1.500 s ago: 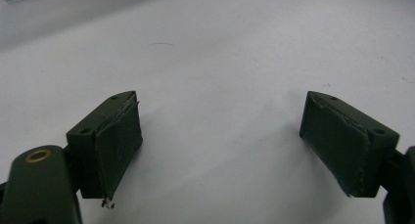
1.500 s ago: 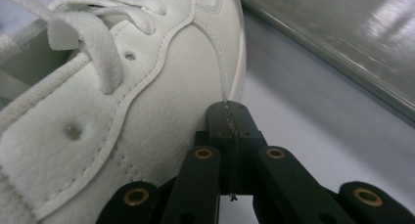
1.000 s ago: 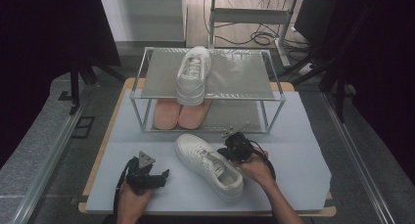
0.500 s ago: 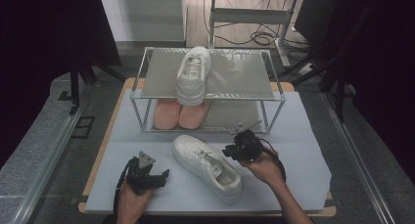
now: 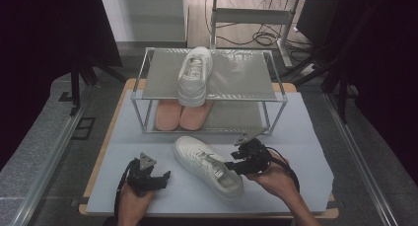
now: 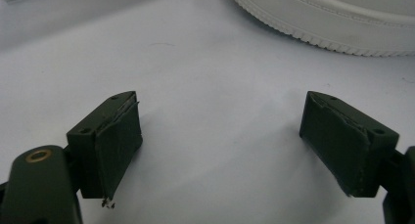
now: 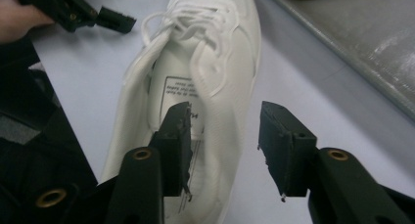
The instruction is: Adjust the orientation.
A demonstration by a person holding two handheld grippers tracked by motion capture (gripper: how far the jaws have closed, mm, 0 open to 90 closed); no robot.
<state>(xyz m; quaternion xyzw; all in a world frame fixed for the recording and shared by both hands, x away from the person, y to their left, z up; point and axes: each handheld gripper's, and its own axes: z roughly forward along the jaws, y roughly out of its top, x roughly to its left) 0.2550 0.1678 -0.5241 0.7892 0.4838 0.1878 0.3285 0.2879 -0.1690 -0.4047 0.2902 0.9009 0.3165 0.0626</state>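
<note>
The white sneaker lay on its sole on the pale mat, just in front of the two-tier shoe rack, toe pointing back and left toward the rack, heel toward the table's near edge. It looked light for its bulk: a stiff ribbed rubber sole under a soft padded upper that would give under pressure. The smooth white side panels seemed likely to slip between flat pads, so the best hold appeared to be the heel collar or the side wall of the opening, one pad inside and one outside, where the edge is firm and thin enough to pinch.

It was a low-top, all white, with white laces loosely tied and a printed label visible on the insole. Its mate stood on the rack's top shelf, and a pair of pinkish insoles lay on the lower shelf.

The right gripper hovered over the heel end of the sneaker, on the side away from the rack. Its jaws had just been opening and stood partly apart; in the right gripper view one pad hung above the shoe's opening and the other outside the wall, neither pressing on it. The left gripper rested low on the mat in front of the rack, left of the sneaker, jaws spread wide with nothing between them.
</note>
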